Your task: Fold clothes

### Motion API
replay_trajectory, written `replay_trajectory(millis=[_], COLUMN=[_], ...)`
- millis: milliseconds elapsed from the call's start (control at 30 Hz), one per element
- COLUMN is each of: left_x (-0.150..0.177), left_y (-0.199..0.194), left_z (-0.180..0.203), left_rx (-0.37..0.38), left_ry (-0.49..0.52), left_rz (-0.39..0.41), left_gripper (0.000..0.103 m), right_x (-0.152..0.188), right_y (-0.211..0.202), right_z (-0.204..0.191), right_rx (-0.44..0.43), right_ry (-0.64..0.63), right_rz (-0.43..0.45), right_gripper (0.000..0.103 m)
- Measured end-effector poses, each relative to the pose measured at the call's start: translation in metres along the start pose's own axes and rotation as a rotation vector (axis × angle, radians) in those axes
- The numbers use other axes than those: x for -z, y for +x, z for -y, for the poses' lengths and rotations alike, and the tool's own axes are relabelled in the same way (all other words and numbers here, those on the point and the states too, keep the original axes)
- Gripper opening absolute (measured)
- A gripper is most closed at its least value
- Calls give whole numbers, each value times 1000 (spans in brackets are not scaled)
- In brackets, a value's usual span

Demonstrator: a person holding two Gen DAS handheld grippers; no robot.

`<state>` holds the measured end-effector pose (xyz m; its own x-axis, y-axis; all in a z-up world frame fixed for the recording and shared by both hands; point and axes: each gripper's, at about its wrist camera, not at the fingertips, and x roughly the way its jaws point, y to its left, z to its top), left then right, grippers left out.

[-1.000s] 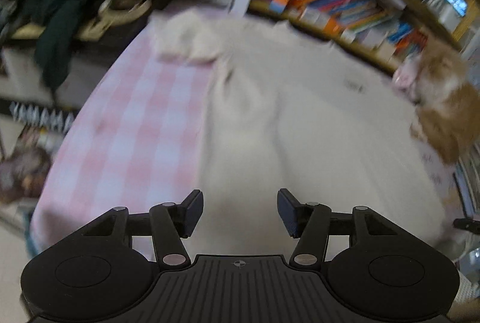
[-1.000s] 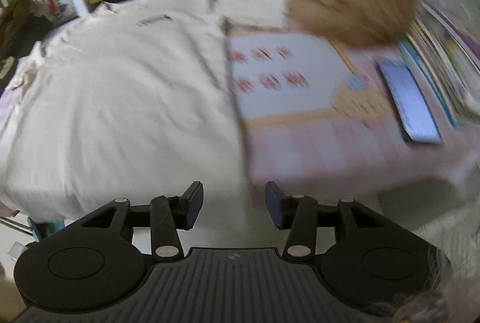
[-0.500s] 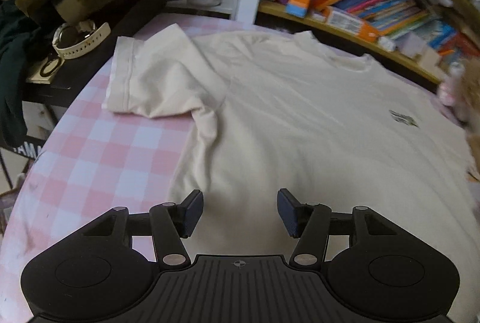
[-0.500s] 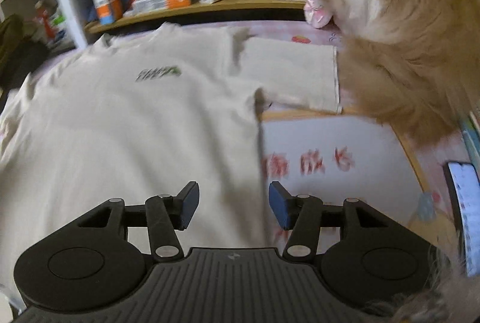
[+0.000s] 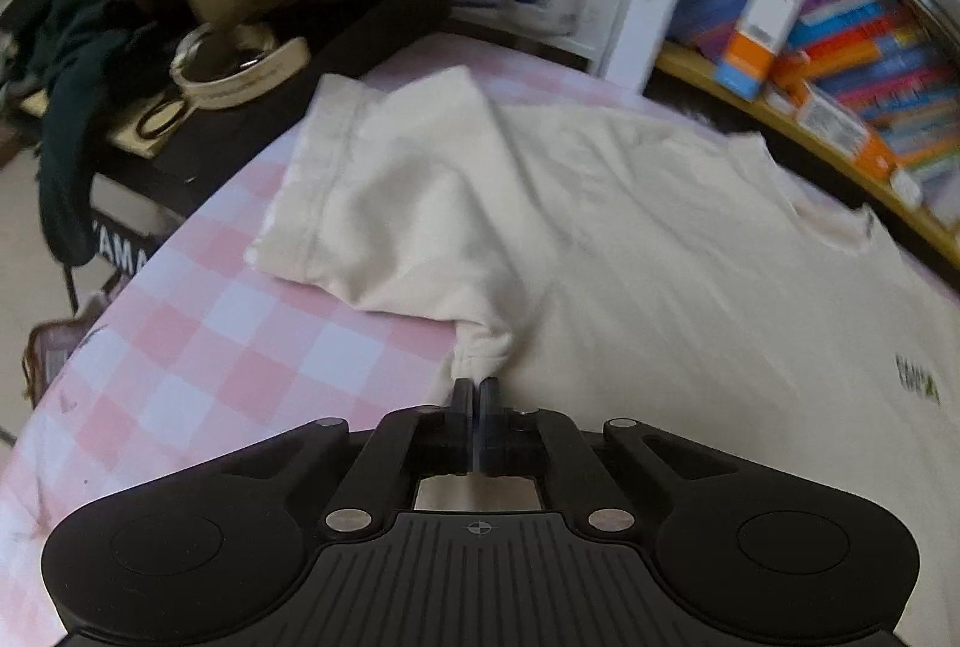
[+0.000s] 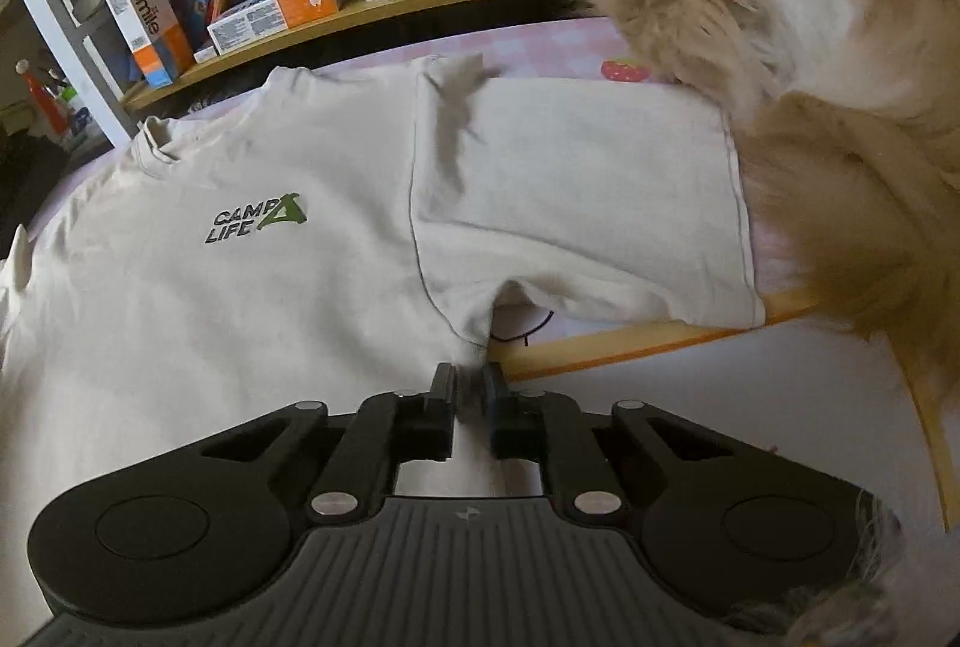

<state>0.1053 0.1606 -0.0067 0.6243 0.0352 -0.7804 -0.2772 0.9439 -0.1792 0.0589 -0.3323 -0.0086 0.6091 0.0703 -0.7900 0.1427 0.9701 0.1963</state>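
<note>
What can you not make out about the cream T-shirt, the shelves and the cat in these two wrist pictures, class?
- T-shirt hem: both views, hidden behind the gripper bodies.
- Chest logo: left wrist view, blurred; readable only in the right.
- Book titles: left wrist view, blurred.
- Cat: right wrist view, cut off by the edge.
- Sleeve cuff's far end: right wrist view, against the fur.

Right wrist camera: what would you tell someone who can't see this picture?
The right gripper is shut on the armpit of a cream T-shirt with a "CAMP LIFE" logo, spread flat on a table. A fluffy ginger cat sits beside the shirt's sleeve, with a bookshelf behind.
</note>
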Motion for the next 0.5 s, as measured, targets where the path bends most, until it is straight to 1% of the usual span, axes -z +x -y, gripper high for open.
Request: replay_trajectory(millis=[67,167,400,500], left_x=[-4,-12,-19,-29], left_y=[3,11,19,28], left_z=[1,8,13,18], left_rx=[-12,-25,-31,-42], left_ry=[5,39,79,93], left_rz=[-1,-5,0,-10], left_gripper=[0,0,0,0], right_x=[-2,-7,-11,-14], right_y=[3,8,14,16], right_z=[0,2,3,3], right_rx=[0,-2,-11,-12], right_ry=[-7,-14,-40,-50], right_rz=[8,19,26,33], right_gripper=[7,7,7,7])
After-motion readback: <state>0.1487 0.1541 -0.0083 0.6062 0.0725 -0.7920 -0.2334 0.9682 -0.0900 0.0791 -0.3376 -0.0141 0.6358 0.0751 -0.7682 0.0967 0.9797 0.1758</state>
